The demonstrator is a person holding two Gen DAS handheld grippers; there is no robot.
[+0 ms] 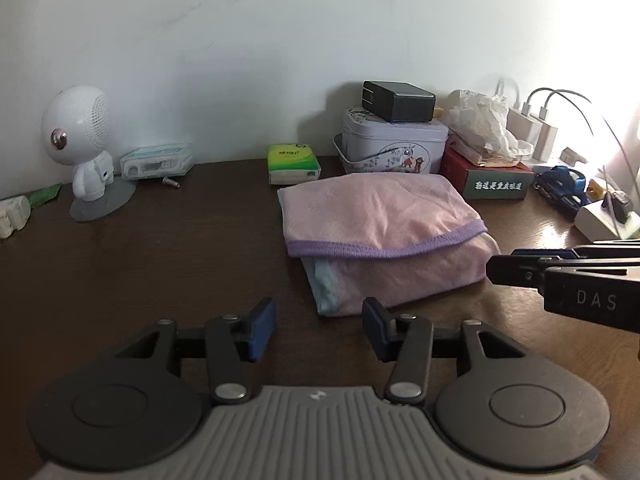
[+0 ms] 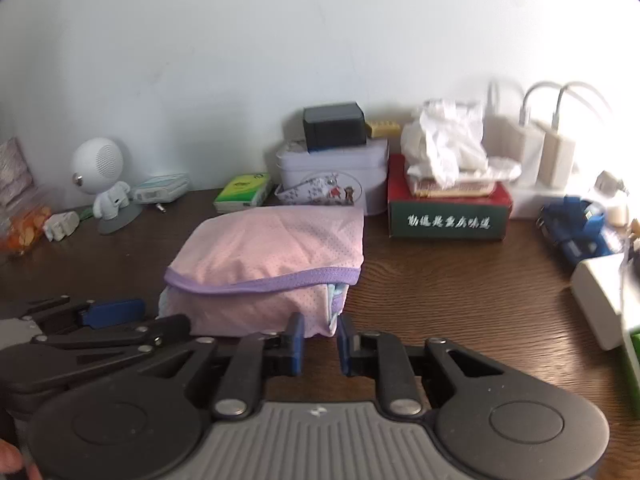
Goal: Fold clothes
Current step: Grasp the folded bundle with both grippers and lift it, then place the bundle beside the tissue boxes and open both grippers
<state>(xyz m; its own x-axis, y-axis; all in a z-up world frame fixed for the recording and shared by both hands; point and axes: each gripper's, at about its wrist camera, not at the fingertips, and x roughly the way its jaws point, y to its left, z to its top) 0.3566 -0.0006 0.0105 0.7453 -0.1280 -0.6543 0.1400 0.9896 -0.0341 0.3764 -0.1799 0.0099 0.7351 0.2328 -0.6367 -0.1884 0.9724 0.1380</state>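
the folded pink garment (image 1: 384,236) lies on the desk (image 1: 160,260) just beyond both grippers, the left gripper (image 1: 319,330) fingers apart, the right gripper (image 2: 320,350) fingers slightly apart, both empty.

"DAS" in pale letters on the right claw's (image 1: 516,270) black arm

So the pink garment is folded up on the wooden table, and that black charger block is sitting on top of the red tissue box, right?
Not quite. The pink garment is folded on the wooden table, but the black charger block sits on the white tin, not on the red tissue box, which stands beside the tin. The right wrist view shows this plainly.
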